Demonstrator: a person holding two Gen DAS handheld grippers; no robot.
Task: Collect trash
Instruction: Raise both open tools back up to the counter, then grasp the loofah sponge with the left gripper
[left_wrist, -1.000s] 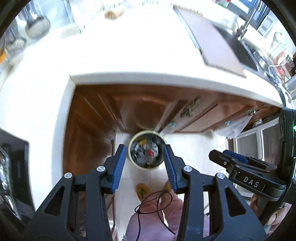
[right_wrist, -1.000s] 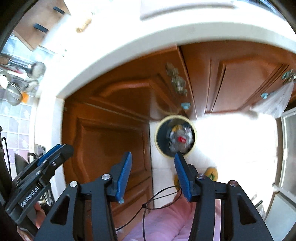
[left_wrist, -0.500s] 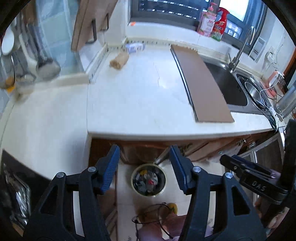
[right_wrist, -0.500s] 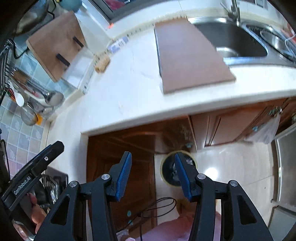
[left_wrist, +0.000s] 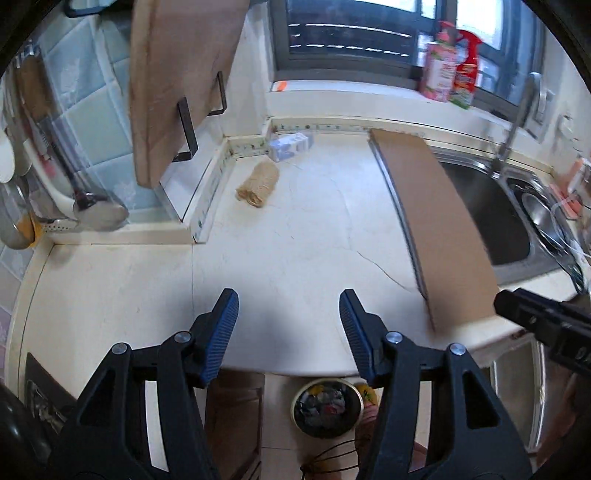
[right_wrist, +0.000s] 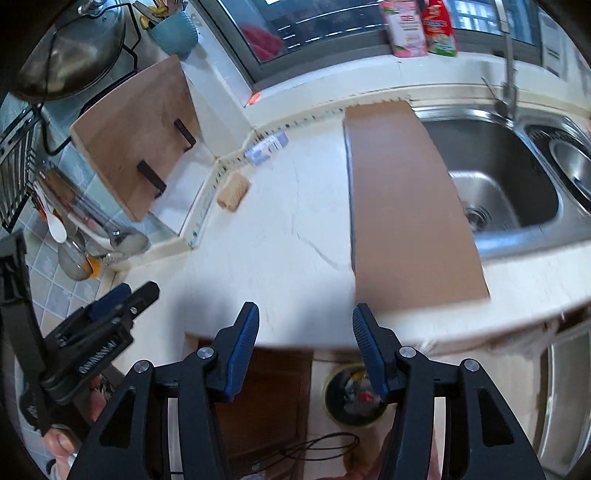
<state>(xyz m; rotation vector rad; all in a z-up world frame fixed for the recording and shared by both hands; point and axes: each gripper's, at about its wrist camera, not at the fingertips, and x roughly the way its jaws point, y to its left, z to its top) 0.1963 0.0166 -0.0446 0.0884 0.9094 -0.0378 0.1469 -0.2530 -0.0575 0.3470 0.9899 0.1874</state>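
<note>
Both the left hand-held gripper and right hand-held gripper point downward, jaws apart and just widened, empty.

Left hand-held gripper gaping, nothing between its jaws, above pale worktop bearing brown board, tan roll, perhaps a small carton; trash bin below.
</note>
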